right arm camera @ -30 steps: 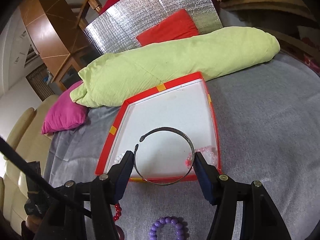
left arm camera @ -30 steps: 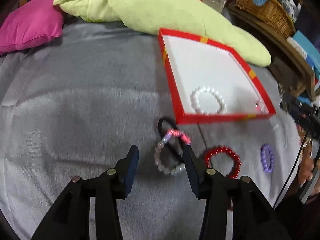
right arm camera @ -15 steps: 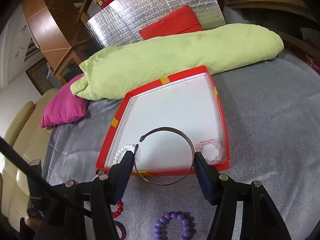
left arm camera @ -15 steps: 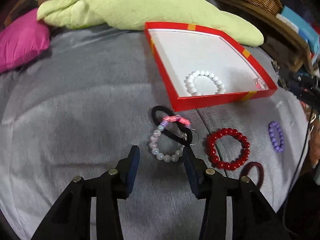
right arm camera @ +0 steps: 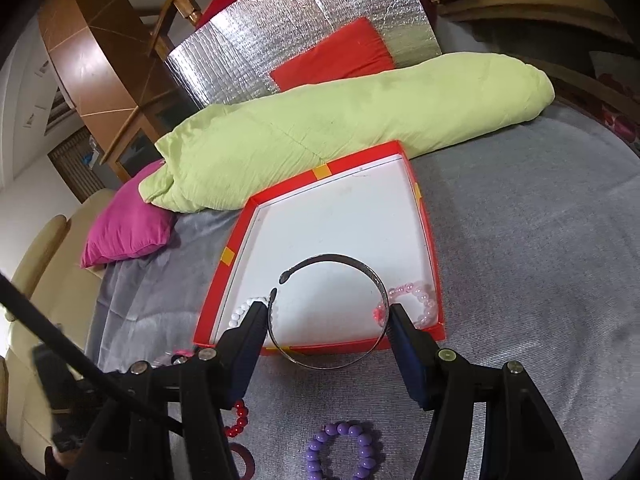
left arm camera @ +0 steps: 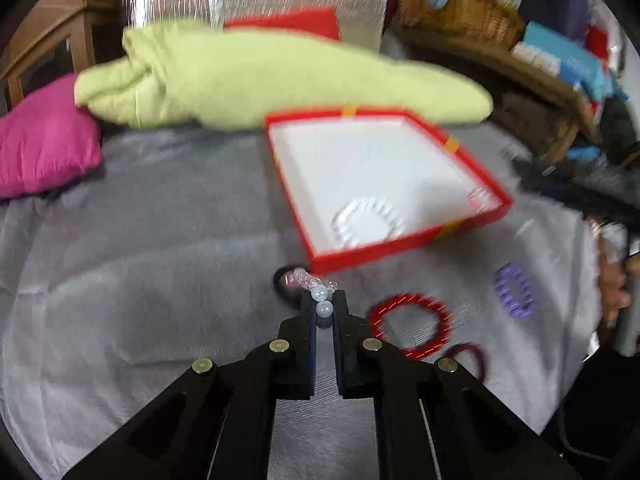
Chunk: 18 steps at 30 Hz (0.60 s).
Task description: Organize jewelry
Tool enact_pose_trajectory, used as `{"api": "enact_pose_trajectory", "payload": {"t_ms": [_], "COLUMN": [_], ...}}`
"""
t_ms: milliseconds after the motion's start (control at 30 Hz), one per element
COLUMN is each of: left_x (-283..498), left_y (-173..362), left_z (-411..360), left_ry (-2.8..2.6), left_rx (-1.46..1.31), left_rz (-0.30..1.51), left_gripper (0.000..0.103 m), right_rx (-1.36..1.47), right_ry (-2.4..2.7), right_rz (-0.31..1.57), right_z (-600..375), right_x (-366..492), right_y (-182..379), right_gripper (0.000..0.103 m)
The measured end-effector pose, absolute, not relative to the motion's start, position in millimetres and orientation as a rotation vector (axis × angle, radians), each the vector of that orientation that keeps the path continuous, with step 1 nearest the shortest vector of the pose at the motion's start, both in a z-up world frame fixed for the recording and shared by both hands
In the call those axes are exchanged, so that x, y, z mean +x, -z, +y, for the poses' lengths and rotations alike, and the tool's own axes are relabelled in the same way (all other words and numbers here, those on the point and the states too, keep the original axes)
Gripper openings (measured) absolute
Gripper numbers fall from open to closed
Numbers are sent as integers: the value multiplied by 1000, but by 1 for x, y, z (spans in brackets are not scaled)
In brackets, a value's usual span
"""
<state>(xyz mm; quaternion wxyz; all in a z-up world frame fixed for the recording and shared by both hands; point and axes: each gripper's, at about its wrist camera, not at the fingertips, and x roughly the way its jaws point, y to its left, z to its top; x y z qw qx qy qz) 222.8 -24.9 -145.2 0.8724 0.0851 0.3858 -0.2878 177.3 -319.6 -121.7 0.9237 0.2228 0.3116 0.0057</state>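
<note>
My left gripper is shut on a clear-and-pink bead bracelet, near the front corner of the red box. A white bead bracelet lies in the box. A red bead bracelet, a purple one and a dark ring lie on the grey cover. My right gripper holds a silver cuff bangle between its fingers over the box's near edge. A pink bracelet and the white one lie inside.
A long green pillow lies behind the box, a magenta cushion to its left. A silver foil panel and a wicker basket stand behind. The purple bracelet lies just below my right gripper.
My left gripper has closed on the clear-and-pink bracelet and lifted it slightly. My right gripper has moved the bangle nearer over the box.
</note>
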Motion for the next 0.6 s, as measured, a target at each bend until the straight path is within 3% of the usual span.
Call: {"api": "enact_pose_trajectory", "payload": {"t_ms": [600], "left_x": [238], "left_y": [111], "left_z": [-38], "left_ry": [653], "left_rx": [4], "left_rz": [640], "left_gripper": [8], "right_rx": [517], "right_ry": [1], "right_rz": [621], "right_z": [-330], "right_x": [203], "right_y": [121], "right_gripper": [64]}}
